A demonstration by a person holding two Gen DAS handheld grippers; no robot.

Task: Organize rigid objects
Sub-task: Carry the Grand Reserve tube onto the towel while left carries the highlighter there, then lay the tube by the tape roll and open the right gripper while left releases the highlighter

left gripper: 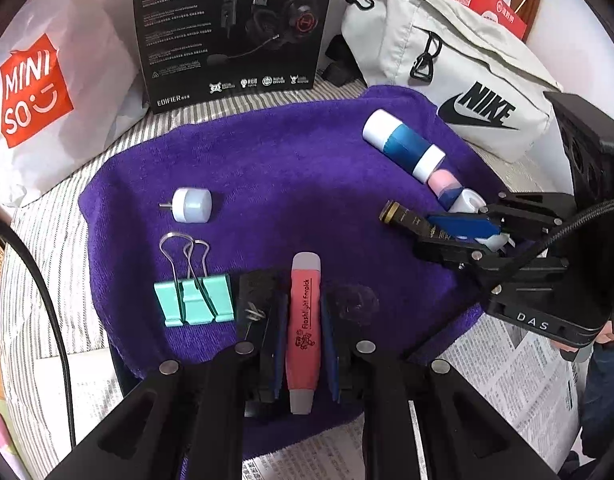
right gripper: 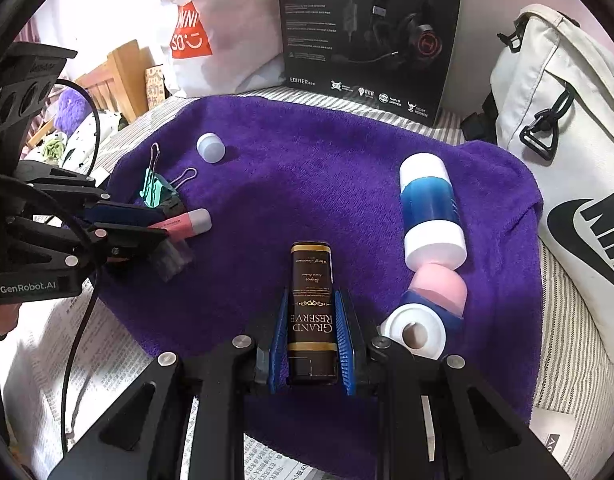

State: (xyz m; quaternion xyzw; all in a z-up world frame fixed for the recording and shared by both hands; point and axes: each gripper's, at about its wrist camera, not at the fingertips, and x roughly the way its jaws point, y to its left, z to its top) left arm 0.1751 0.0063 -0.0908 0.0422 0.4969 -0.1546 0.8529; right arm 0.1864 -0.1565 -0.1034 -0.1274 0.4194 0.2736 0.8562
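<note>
My left gripper (left gripper: 305, 308) is shut on a coral flashlight earpick pen (left gripper: 305, 320), held low over the purple towel (left gripper: 287, 168). Beside it lie teal binder clips (left gripper: 193, 300) and a small white cap with a pin (left gripper: 193, 205). My right gripper (right gripper: 311, 312) is shut on a dark brown tube with gold bands marked Grand Reserve (right gripper: 311, 300). To its right lie a blue and white bottle (right gripper: 429, 208) and a pink and blue roller piece (right gripper: 435, 304). The right wrist view also has the left gripper (right gripper: 163, 224) with the pen (right gripper: 189, 222).
A black headset box (left gripper: 231, 28) stands at the back, a white shopping bag (left gripper: 47, 92) at the left and a pale sling bag (left gripper: 459, 68) at the right. Newspaper (left gripper: 519, 380) lies under the towel's near edge. A clear small case (right gripper: 173, 258) lies beneath the left gripper.
</note>
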